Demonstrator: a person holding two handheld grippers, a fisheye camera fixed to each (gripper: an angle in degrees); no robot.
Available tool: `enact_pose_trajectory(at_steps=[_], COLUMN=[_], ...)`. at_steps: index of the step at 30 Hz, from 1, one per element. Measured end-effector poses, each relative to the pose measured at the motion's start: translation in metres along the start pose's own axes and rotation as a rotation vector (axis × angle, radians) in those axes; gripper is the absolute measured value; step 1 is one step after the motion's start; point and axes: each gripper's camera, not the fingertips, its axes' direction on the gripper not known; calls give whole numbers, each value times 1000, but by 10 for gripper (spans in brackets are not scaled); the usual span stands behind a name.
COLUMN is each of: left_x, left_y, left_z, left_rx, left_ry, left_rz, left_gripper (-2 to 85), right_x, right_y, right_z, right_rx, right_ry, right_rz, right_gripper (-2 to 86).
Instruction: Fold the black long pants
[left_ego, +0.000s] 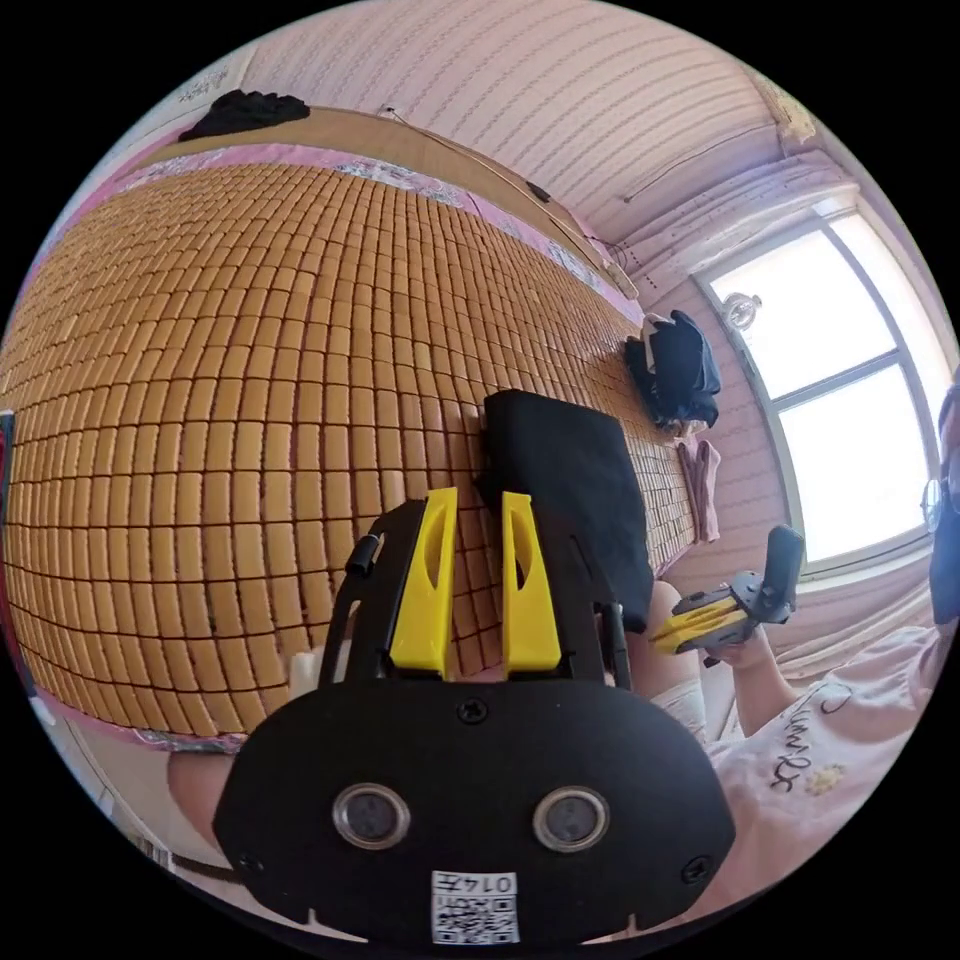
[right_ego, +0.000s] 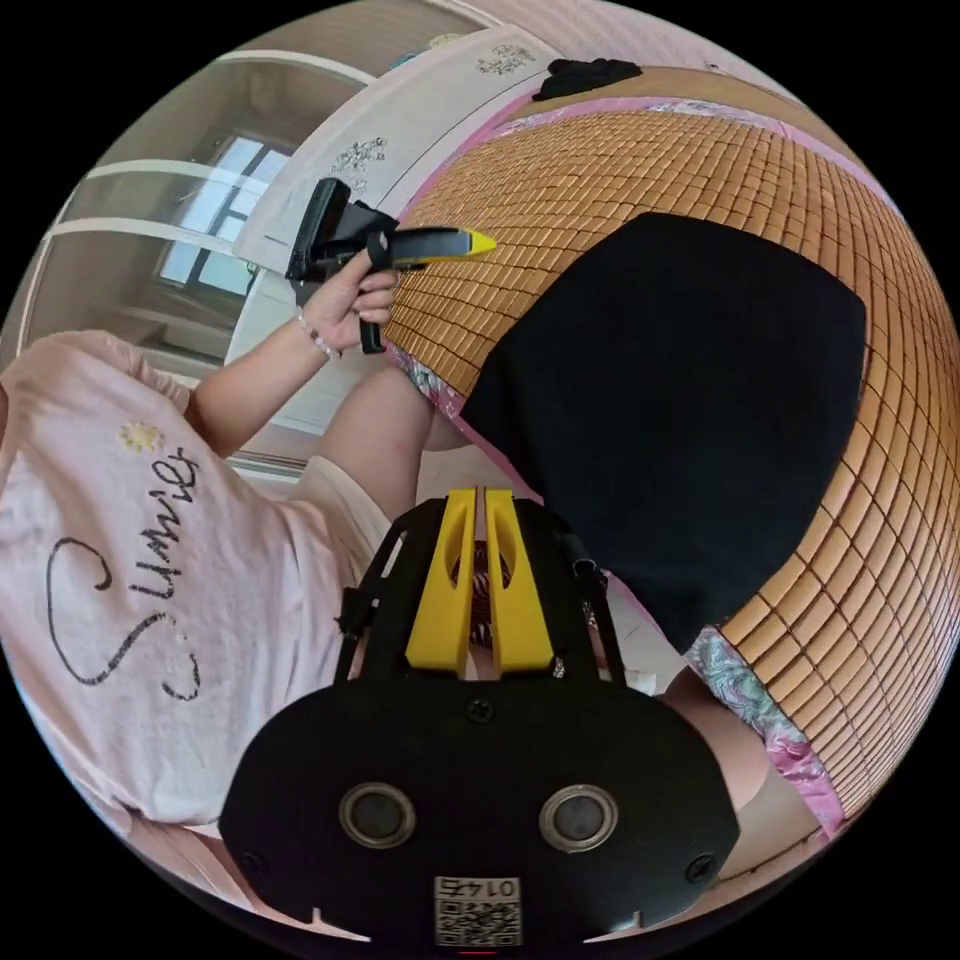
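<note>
While the left gripper (left_ego: 478, 500) hovers over the bamboo mat (left_ego: 220, 380) with jaws slightly apart and empty, the right gripper (right_ego: 478, 497) is held off the bed edge, jaws nearly together, gripping nothing. The black long pants (right_ego: 680, 400) lie folded on the mat near that edge.

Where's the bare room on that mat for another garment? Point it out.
The bamboo mat lies bare from the folded black pants across to the headboard, where a dark cloth sits. It is crowded on the window side: a pile of dark clothes sits beyond the pants, which lie close to the mat's near edge.
</note>
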Motion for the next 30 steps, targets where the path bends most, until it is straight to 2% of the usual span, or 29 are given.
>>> enact_pose_trajectory(at_steps=[2, 3, 5, 6, 9, 11, 13, 18, 20, 24, 27, 30], left_x=[3, 5, 11, 13, 6, 1, 2, -7, -10, -3, -12, -29], left_y=[10, 12, 16, 15, 14, 20, 26, 41, 55, 89, 123, 164], left_z=[19, 24, 40, 45, 65, 68, 66, 60, 46, 21, -21, -92], left_rx=[-14, -14, 2, -7, -78, -93, -97, -132, -84, -19, 95, 299], left_ry=[121, 141, 173, 168, 140, 139, 90, 157, 163, 90, 128, 151], left_rz=[2, 4, 26, 35, 19, 24, 56, 33, 40, 46, -21, -94], left_gripper=[109, 120, 165, 171, 191, 170, 146, 90, 55, 48, 46, 45], right_x=[17, 23, 47, 52, 80, 98, 105, 105, 96, 38, -33, -120], right_y=[9, 13, 32, 34, 30, 27, 24, 17, 9, -19, -63, -117], right_z=[-33, -42, -67, -68, -55, -40, -24, 0, -1, -17, -23, -12], right_rx=[208, 287, 566, 603, 607, 598, 578, 540, 506, 497, 441, 336], right_ry=[53, 76, 129, 142, 227, 202, 152, 34, -77, -101, -107, -99], right_rz=[121, 166, 307, 320, 434, 522, 536, 519, 467, 269, 31, -247], right_gripper=[21, 22, 27, 29, 116, 162, 156, 79, 45, 31, 26, 24])
